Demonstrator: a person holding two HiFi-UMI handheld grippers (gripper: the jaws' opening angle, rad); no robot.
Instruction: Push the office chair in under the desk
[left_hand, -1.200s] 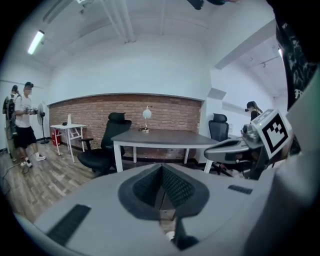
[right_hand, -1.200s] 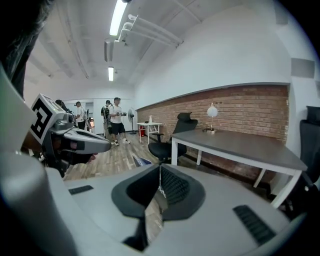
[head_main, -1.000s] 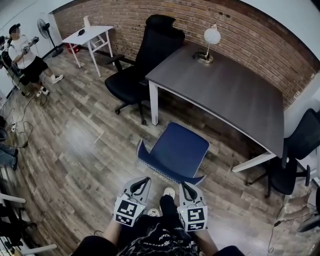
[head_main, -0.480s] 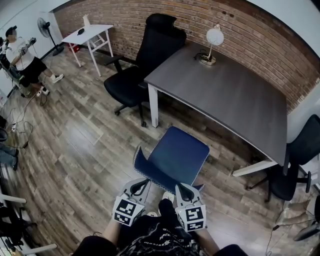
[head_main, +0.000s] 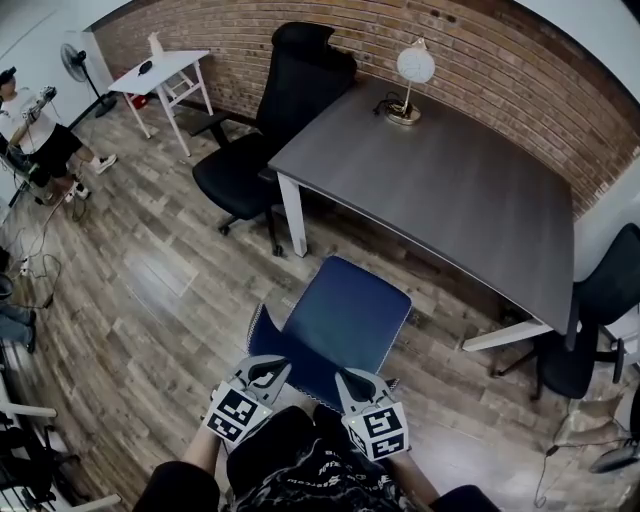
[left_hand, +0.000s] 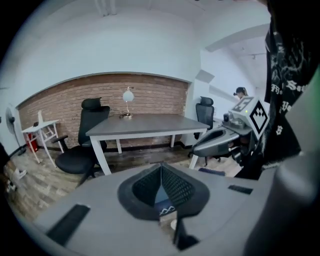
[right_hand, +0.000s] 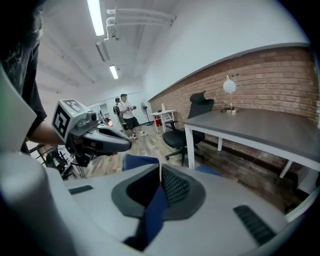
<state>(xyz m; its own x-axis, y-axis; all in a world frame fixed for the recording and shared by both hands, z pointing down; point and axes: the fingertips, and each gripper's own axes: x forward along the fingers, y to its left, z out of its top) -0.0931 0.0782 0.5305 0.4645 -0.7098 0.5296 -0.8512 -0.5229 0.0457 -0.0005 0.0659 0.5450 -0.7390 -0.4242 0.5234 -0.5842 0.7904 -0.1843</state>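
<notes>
A blue office chair stands on the wood floor just in front of the grey desk, its seat outside the desk's front edge. My left gripper and right gripper sit side by side at the top edge of the chair's backrest, both shut with nothing between the jaws. Whether they press on the backrest I cannot tell. In the left gripper view the left gripper points at the desk. In the right gripper view blue chair fabric shows just beyond the right gripper.
A black high-back chair stands at the desk's left end and another black chair at its right end. A lamp is on the desk's far corner. A white side table, a fan and a person are at far left.
Both grippers have moved forward together and now reach the chair's backrest, where a gap showed before. The chair looks about as far from the desk as before.
</notes>
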